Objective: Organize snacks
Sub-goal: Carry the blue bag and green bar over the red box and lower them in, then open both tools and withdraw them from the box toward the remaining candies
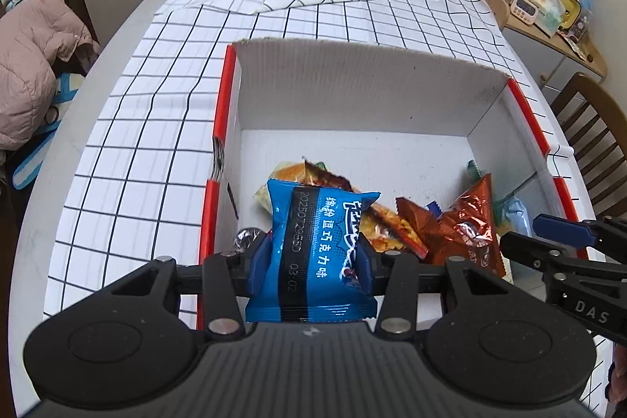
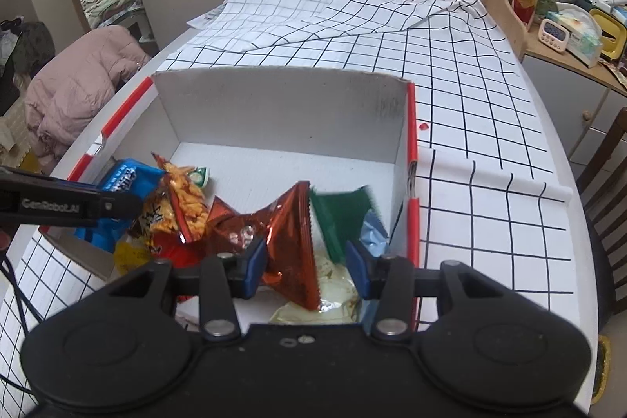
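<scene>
Two snack packets in play, both over the white box (image 1: 352, 93) on the checked surface (image 1: 129, 112). Blue packet (image 1: 313, 253) pinched across its middle by left gripper (image 1: 311, 261), long axis pointing away, far end up. Light, soft, crinkly, slippery; best held mid-body. Copper foil packet (image 2: 292, 241) between right gripper (image 2: 307, 267) pads, grip uncertain.

The left gripper (image 1: 311, 259) is black plastic with two blue pads (image 1: 260, 263). It has two big round bumps near the camera, ridged lines between them, and shiny silver screws (image 1: 224, 326). The right gripper (image 2: 305, 263) looks the same. White letters sit on each one's side.
</scene>
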A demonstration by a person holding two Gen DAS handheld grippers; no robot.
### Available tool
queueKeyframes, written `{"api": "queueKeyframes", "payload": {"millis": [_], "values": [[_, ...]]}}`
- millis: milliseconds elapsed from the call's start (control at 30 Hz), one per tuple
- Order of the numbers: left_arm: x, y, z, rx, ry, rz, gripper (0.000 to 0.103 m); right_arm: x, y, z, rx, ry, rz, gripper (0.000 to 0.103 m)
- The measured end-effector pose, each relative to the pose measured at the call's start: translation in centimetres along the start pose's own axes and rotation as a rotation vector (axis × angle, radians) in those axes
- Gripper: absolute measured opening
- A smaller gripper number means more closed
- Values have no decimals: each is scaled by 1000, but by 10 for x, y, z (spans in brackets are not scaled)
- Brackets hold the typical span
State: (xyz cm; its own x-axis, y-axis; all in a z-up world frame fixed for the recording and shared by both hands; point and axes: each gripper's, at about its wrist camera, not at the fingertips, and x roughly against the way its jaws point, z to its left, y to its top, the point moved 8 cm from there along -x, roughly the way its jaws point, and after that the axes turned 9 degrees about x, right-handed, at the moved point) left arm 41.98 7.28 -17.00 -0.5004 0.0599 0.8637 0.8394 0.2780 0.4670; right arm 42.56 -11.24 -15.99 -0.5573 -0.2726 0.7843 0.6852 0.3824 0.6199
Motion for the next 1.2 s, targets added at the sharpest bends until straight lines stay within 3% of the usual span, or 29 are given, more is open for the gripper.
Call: {"api": "queueKeyframes", "payload": {"millis": [167, 667, 1067, 1200], "values": [[7, -2, -1, -2, -15, -22, 56, 3, -3, 0, -8, 17, 7, 44], [72, -22, -16, -73, -82, -142, 63, 56, -6, 18, -35, 64, -102, 47], [125, -55, -17, -93, -136, -208, 69, 110, -23, 42, -52, 124, -187, 51], [139, -70, -16, -101, -162, -220, 75, 126, -35, 47, -62, 132, -209, 54]]}}
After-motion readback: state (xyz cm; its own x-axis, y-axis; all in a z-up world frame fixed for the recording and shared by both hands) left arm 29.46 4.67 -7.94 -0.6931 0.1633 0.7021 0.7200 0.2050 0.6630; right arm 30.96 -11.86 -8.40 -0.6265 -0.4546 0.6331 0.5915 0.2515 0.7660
